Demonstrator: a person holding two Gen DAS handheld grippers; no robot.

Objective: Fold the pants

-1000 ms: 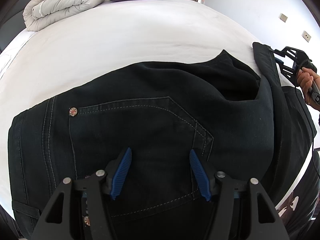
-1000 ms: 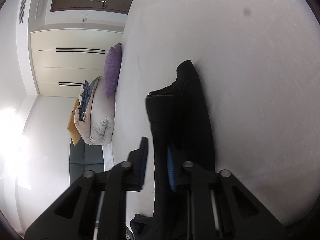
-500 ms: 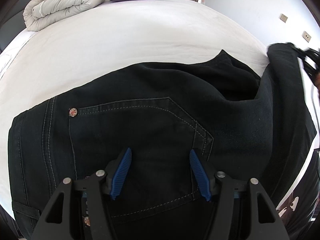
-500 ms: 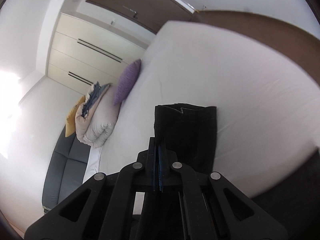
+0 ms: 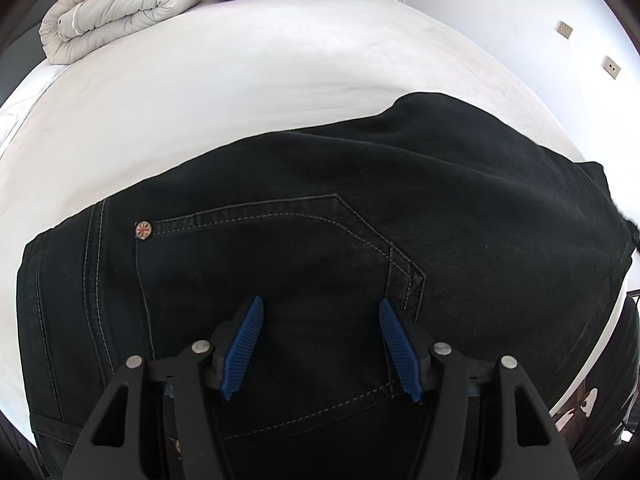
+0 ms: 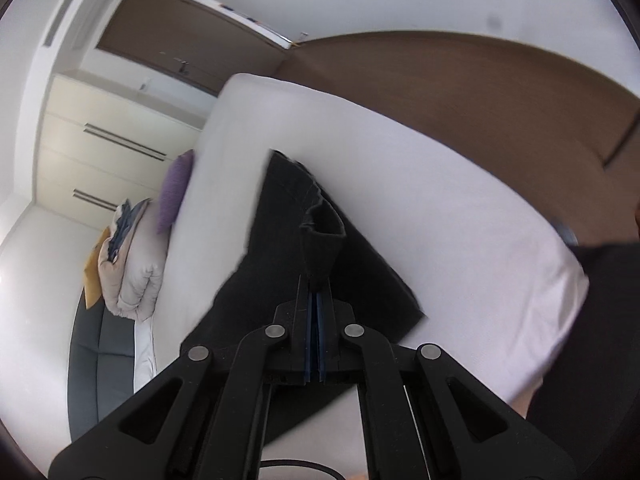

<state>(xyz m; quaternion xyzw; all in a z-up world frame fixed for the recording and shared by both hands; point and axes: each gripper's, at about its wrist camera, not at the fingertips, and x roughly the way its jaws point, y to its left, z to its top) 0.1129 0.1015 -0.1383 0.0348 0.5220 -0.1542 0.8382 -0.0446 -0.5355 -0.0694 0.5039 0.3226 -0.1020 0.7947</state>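
Below, across the lower half of the left wrist view, the black denim pants (image 5: 320,208) lie spread on the white bed (image 5: 240,80), their stitched back pocket (image 5: 280,280) between the parted blue-padded fingers (image 5: 243,346) of the left gripper (image 5: 320,350), which points low over the cloth. Only the right wrist view shows the right gripper (image 6: 315,336), tilted, its fingers clamped on a raised fold of the pants at centre frame, the purple pillow (image 6: 173,192) at left
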